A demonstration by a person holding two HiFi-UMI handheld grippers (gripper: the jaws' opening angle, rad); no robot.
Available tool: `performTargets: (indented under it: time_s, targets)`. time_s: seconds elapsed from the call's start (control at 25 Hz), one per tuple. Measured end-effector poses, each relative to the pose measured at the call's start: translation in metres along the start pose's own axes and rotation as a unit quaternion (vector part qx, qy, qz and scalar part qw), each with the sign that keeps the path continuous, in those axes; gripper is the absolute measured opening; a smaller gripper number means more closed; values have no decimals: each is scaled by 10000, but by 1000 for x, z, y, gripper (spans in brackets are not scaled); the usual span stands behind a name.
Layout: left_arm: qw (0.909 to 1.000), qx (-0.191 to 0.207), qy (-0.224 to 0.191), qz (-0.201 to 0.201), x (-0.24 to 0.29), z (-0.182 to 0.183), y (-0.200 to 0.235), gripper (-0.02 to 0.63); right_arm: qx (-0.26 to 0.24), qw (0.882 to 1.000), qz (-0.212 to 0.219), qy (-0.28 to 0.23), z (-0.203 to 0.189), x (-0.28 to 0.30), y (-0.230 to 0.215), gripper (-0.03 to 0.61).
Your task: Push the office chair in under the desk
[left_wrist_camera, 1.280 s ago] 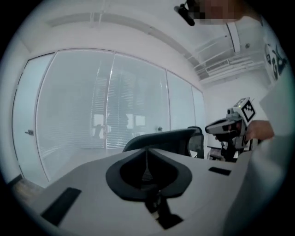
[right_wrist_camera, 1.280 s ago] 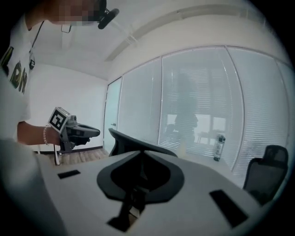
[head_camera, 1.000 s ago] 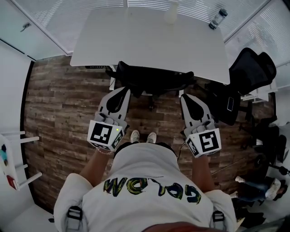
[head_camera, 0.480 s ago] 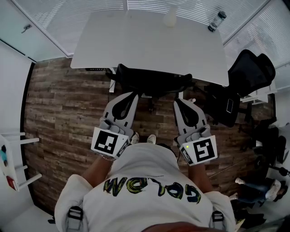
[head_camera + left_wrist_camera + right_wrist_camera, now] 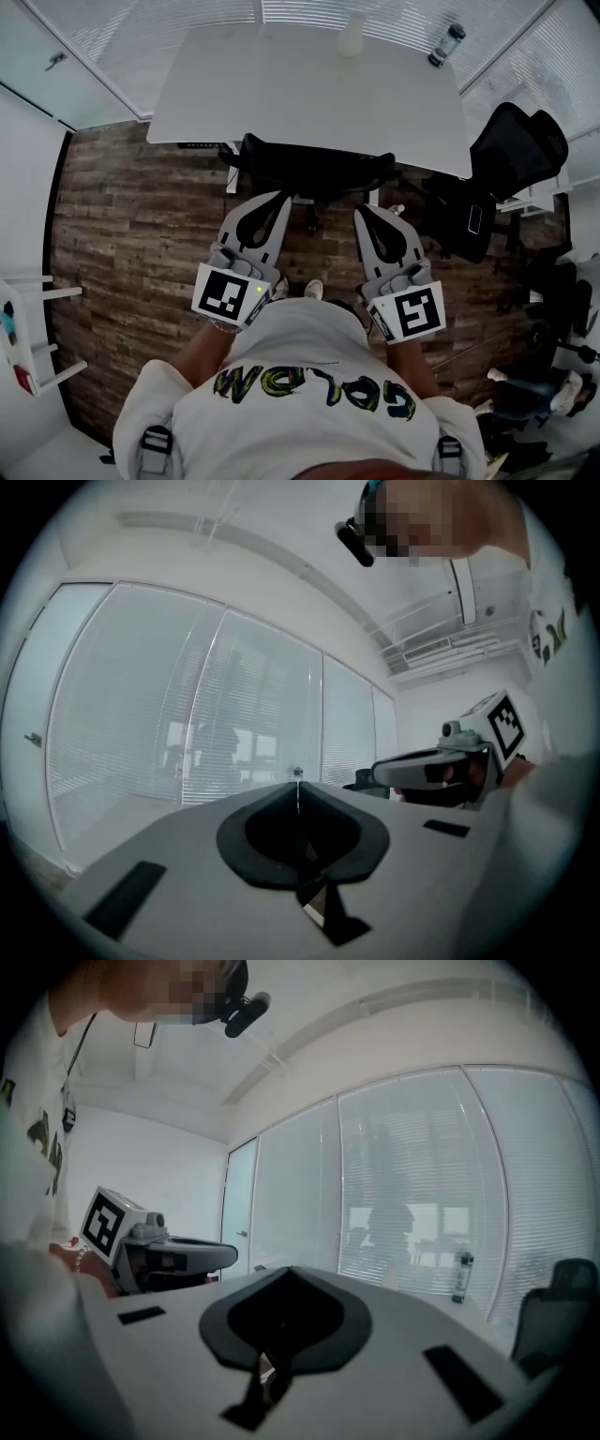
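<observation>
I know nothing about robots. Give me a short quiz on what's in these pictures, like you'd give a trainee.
1. True or false: the left gripper holds something between its jaws.
2. Where is the office chair nearest that gripper? A: tucked in under the white desk. B: tipped over on its side. C: standing on top of the desk.
3. What stands near the desk's far right corner?

Key
1. False: its jaws are shut on nothing.
2. A.
3. A bottle.
</observation>
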State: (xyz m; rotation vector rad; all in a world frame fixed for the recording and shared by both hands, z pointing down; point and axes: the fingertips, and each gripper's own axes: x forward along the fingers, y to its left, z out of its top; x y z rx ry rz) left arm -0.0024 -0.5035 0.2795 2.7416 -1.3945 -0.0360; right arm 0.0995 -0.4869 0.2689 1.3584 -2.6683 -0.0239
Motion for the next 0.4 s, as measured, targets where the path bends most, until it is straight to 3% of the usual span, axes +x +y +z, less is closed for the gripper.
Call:
performTargets:
  time_s: [0.4]
  targets:
    - [9999,-6,74,-77,-3,-3,-5,14,-5,10000,-3,-22,1,-2,3,9]
